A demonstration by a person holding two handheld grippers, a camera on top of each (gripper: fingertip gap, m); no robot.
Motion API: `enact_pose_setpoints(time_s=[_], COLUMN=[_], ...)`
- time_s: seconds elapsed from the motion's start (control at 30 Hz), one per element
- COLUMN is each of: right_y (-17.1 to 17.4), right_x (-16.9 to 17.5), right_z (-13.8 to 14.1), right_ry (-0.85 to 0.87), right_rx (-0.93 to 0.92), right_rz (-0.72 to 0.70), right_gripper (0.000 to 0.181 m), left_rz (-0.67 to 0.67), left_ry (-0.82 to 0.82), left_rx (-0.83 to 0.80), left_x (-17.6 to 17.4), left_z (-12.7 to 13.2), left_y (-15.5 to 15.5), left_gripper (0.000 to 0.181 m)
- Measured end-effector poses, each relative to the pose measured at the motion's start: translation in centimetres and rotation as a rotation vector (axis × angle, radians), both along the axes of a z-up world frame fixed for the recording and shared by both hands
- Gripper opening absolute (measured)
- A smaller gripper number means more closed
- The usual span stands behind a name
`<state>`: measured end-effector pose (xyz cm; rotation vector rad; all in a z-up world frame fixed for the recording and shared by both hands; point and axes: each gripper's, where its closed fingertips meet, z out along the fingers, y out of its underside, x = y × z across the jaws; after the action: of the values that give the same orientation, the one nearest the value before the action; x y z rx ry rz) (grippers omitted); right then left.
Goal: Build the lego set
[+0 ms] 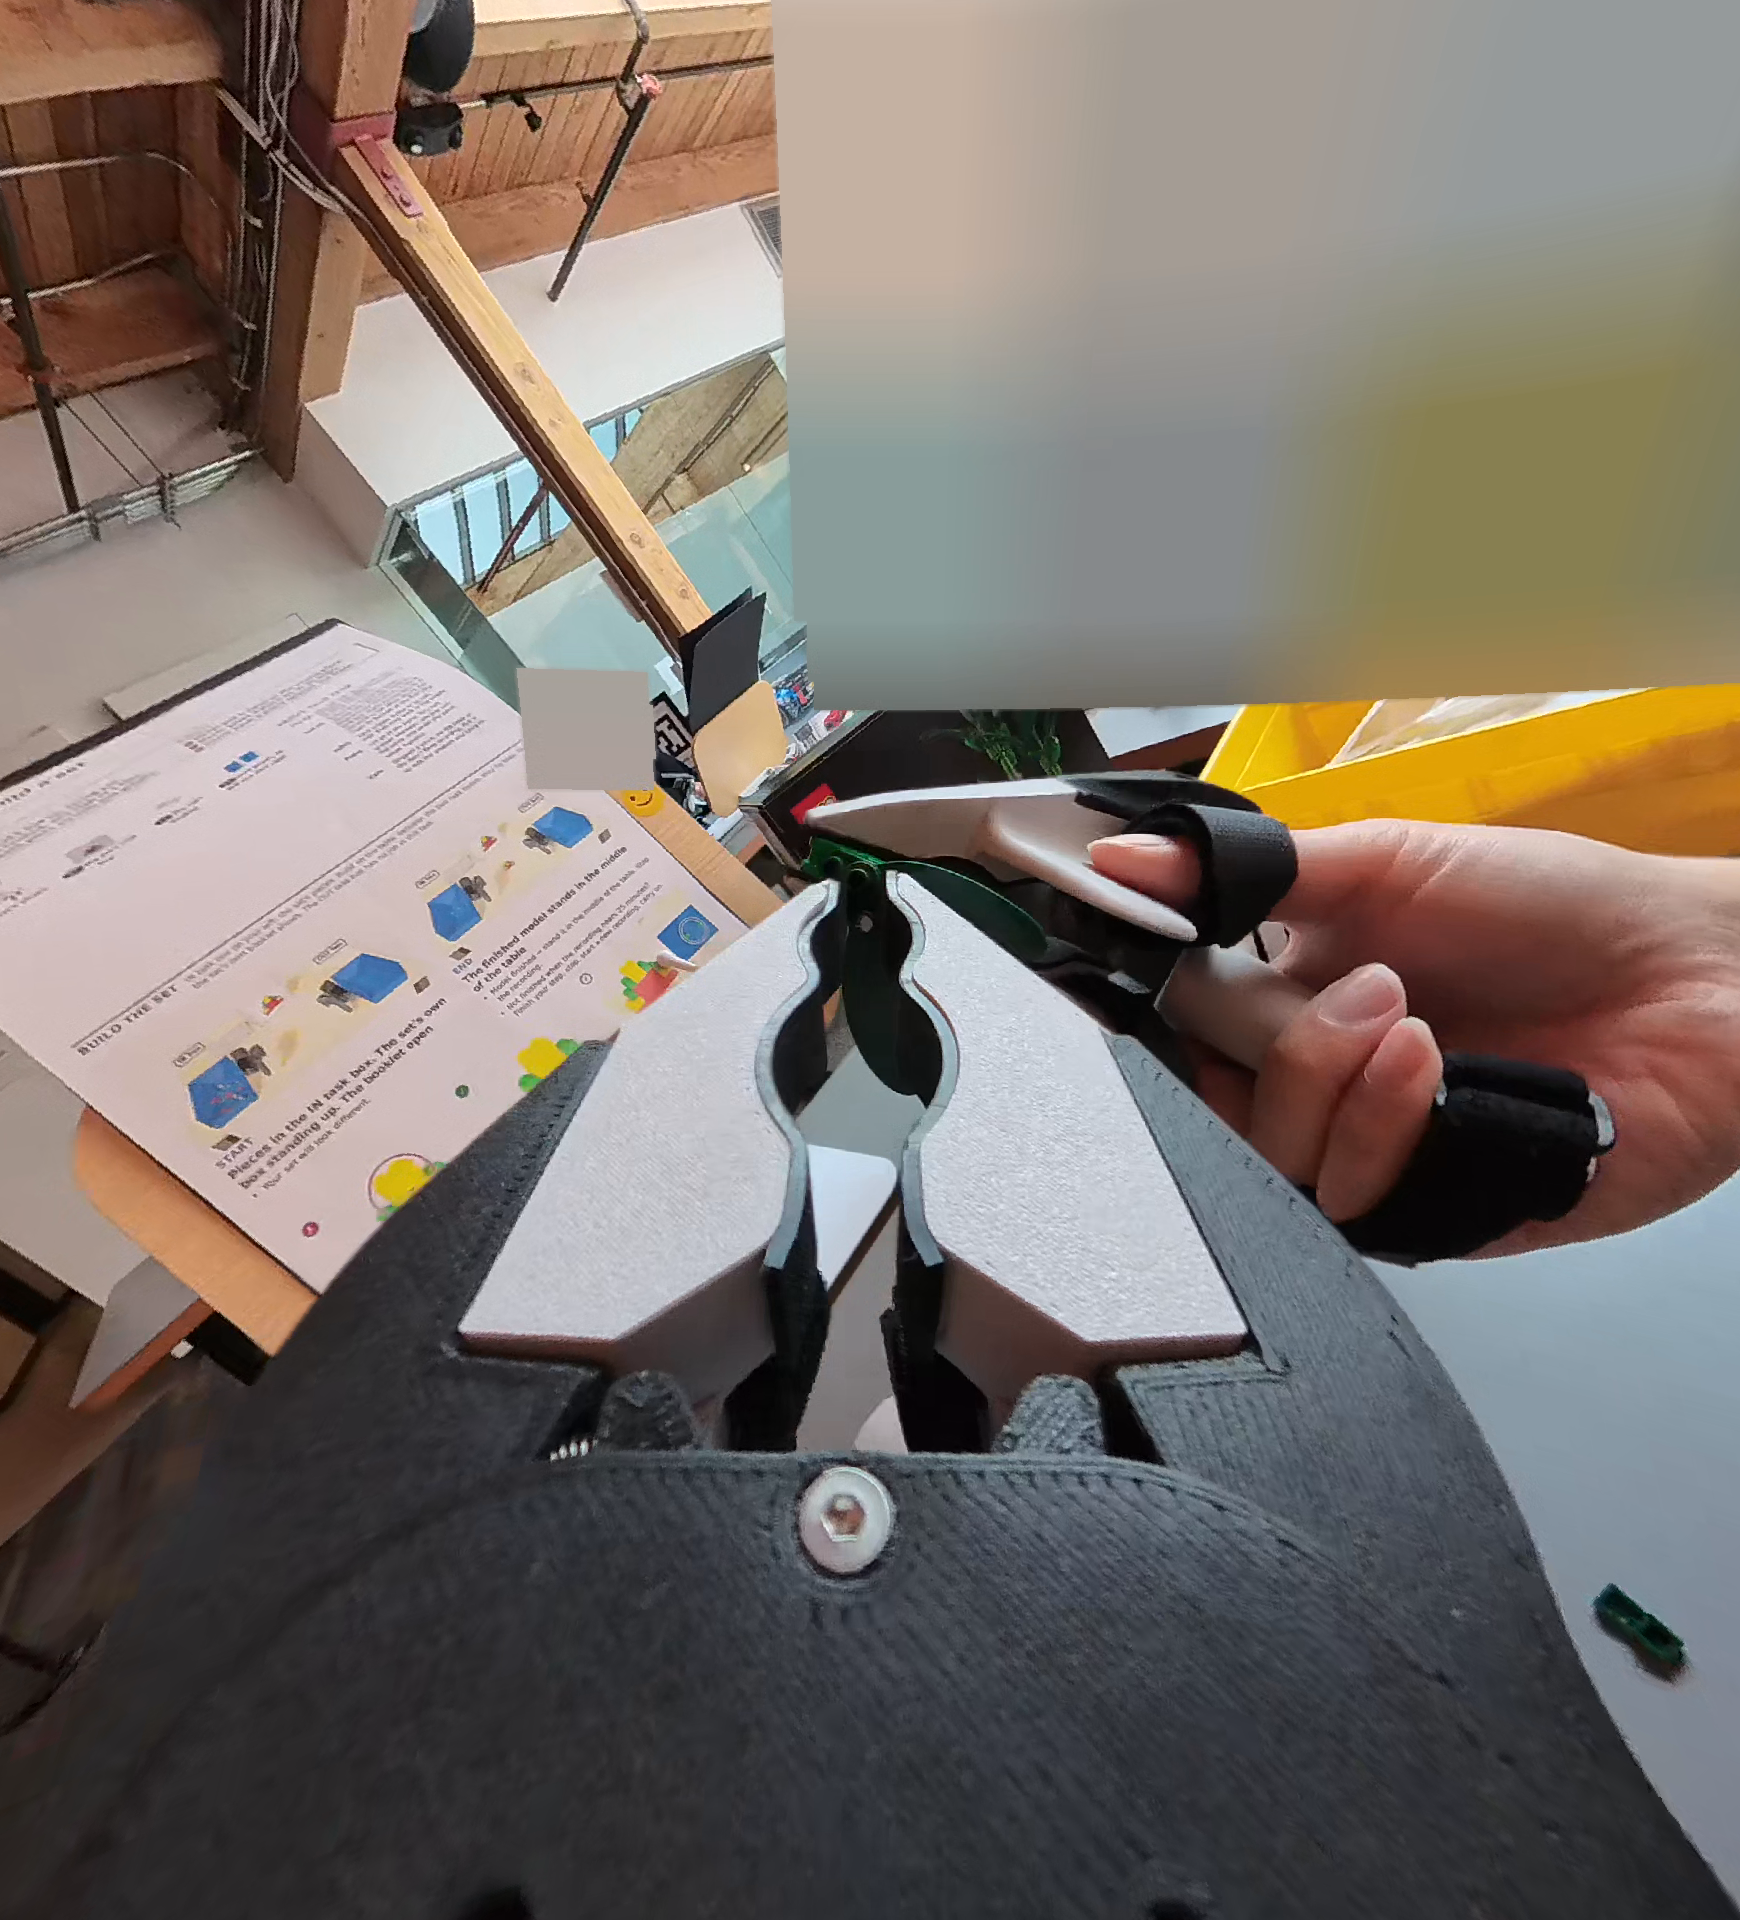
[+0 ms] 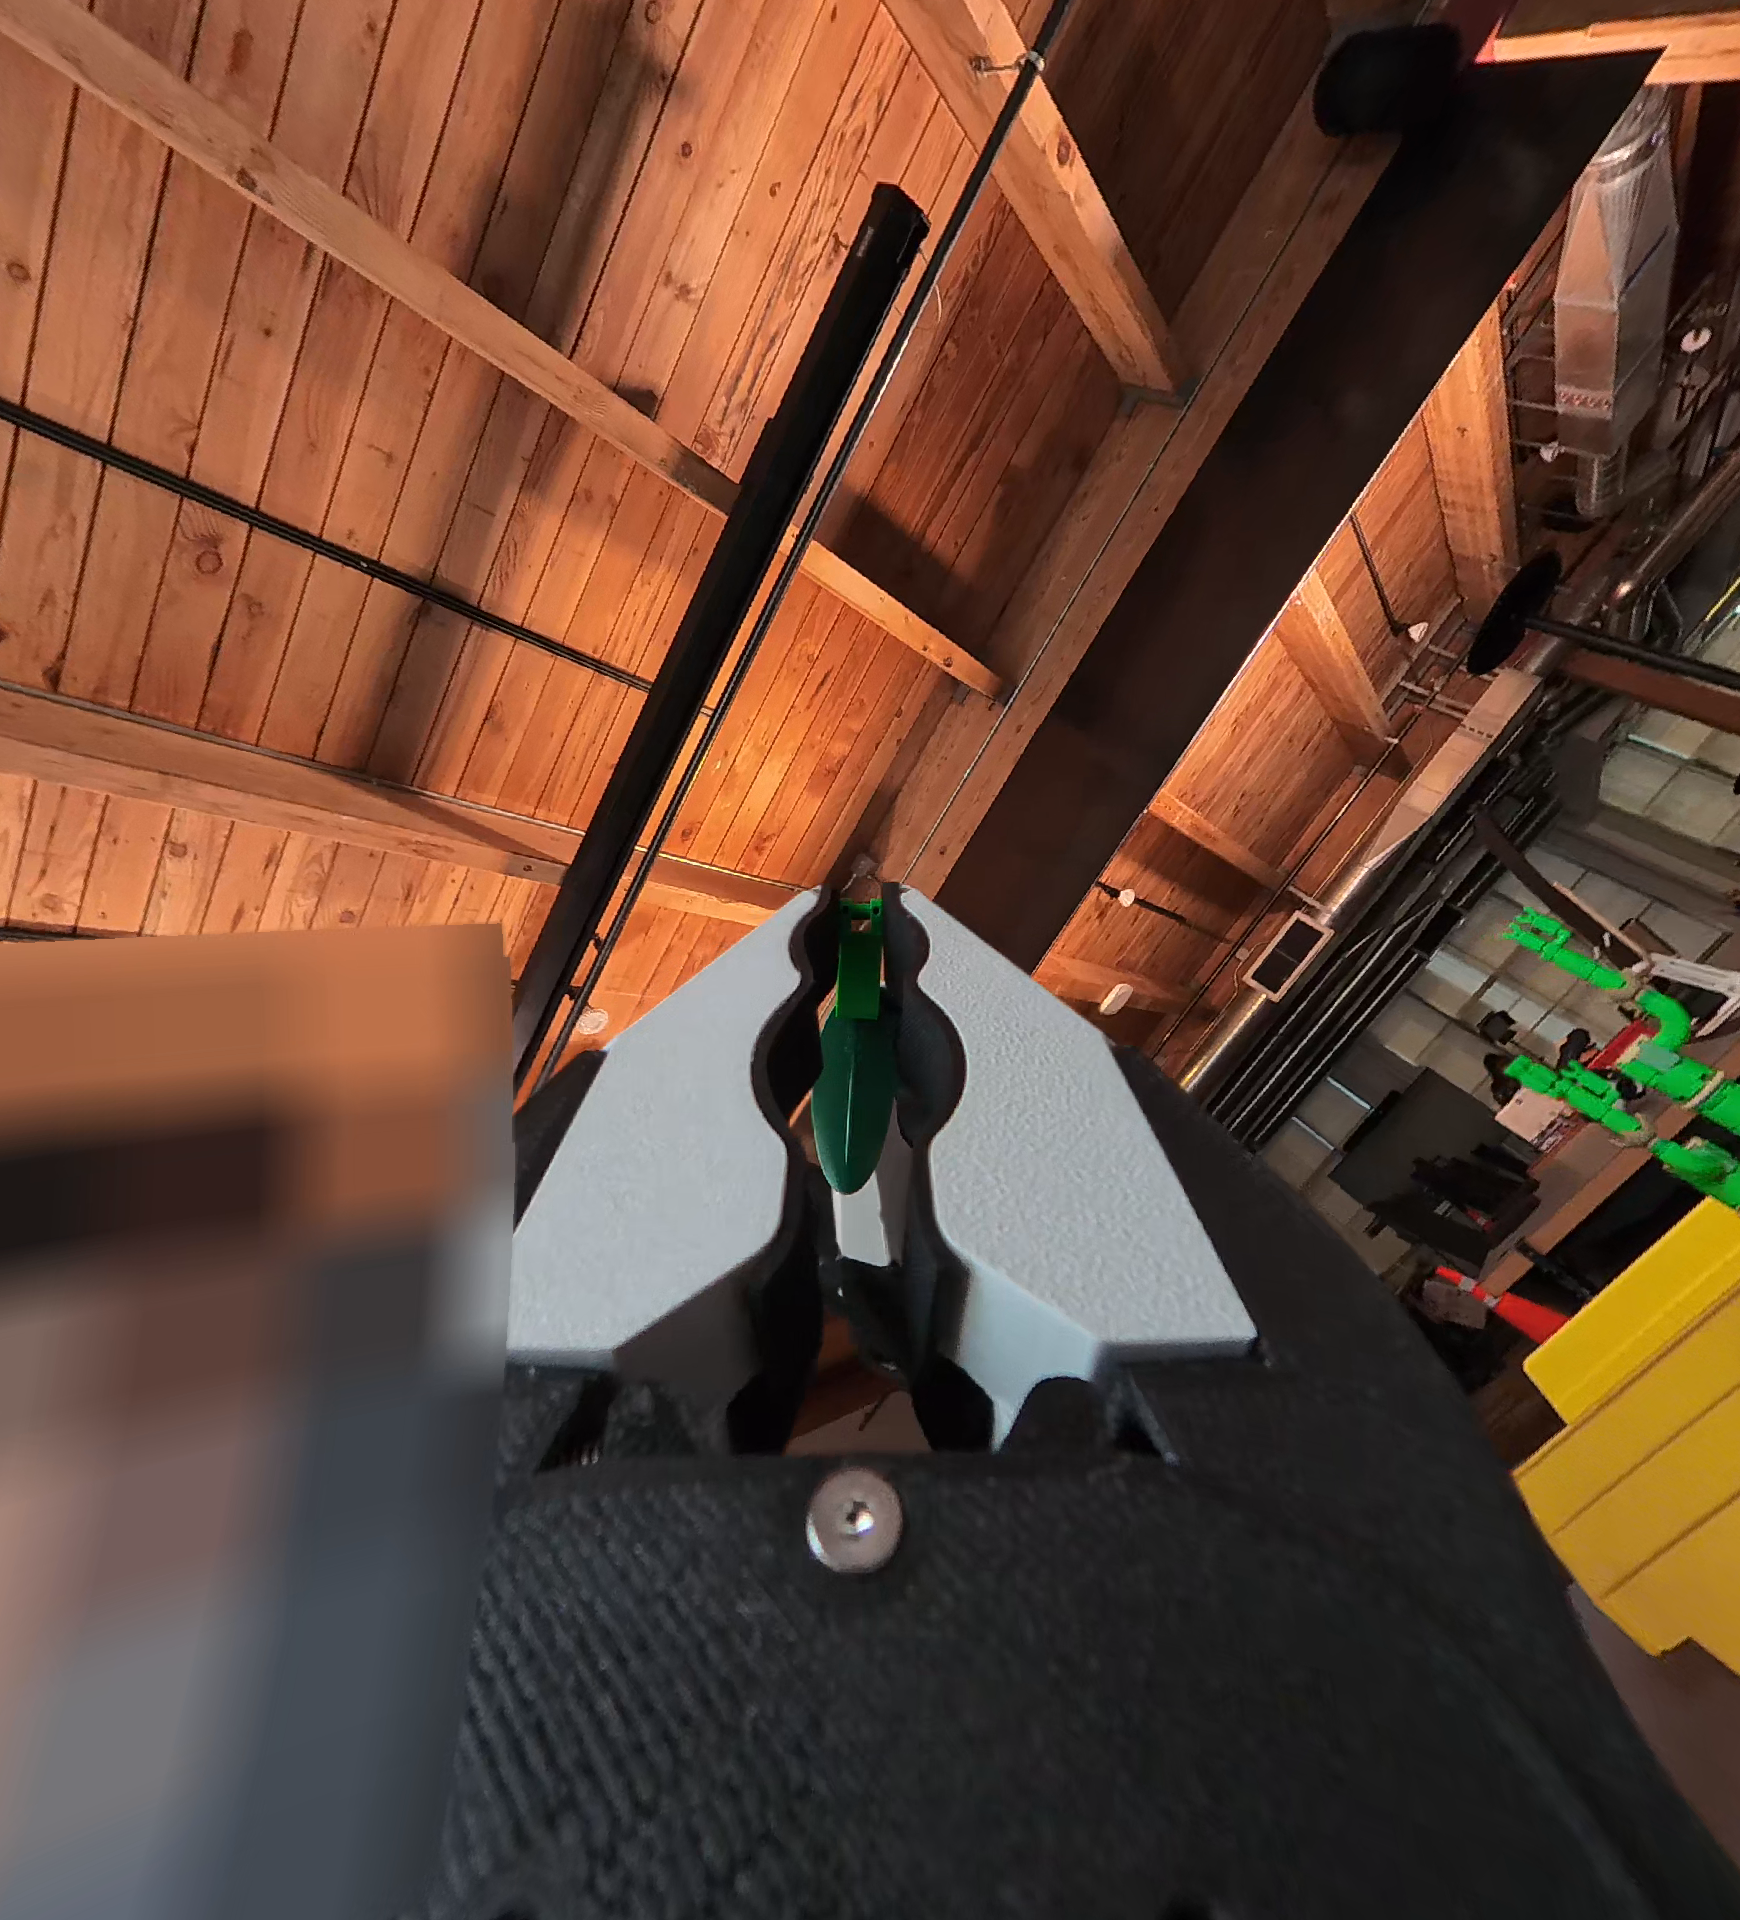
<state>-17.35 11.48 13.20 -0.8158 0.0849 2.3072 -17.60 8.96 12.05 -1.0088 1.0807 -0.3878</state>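
In the left wrist view my left gripper [image 1: 861, 888] is shut on a dark green leaf piece [image 1: 881, 1023] that hangs down between its fingers. My right gripper [image 1: 824, 826], held by a hand [image 1: 1468, 1029], comes in from the right and meets the left fingertips at a bright green clip [image 1: 830, 860]. A second dark leaf [image 1: 985, 909] sticks out to the right. In the right wrist view my right gripper [image 2: 861, 899] points up at the ceiling, shut on a bright green clip [image 2: 858, 961] with a dark green leaf [image 2: 850, 1117].
A printed instruction sheet [image 1: 326, 914] stands at the left on a wooden board. A yellow bin [image 1: 1572, 769] sits at the right; it also shows in the right wrist view [image 2: 1676, 1455], with a bright green stem assembly [image 2: 1697, 1081] above it. A small green piece [image 1: 1640, 1629] lies on the grey table. The tips of both grippers are at nearly the same place.
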Motion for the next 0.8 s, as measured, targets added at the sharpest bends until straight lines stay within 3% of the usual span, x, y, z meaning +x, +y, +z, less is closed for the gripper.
enact_pose_setpoints(time_s=[0.33,0.8], right_y=[-0.3,-0.1], right_x=[-0.1,-0.2], right_z=[0.1,-0.4], right_ry=[-0.038,-0.127], right_rx=[0.049,0.070], right_rz=[-0.062,-0.240], right_gripper=[0.006,0.006], left_rz=[-0.083,-0.006], left_ry=[-0.030,0.060], left_rx=[-0.137,-0.093], left_x=[0.0,0.3], left_z=[-0.1,-1.0], left_y=[-0.2,0.1], left_gripper=[0.003,0.003])
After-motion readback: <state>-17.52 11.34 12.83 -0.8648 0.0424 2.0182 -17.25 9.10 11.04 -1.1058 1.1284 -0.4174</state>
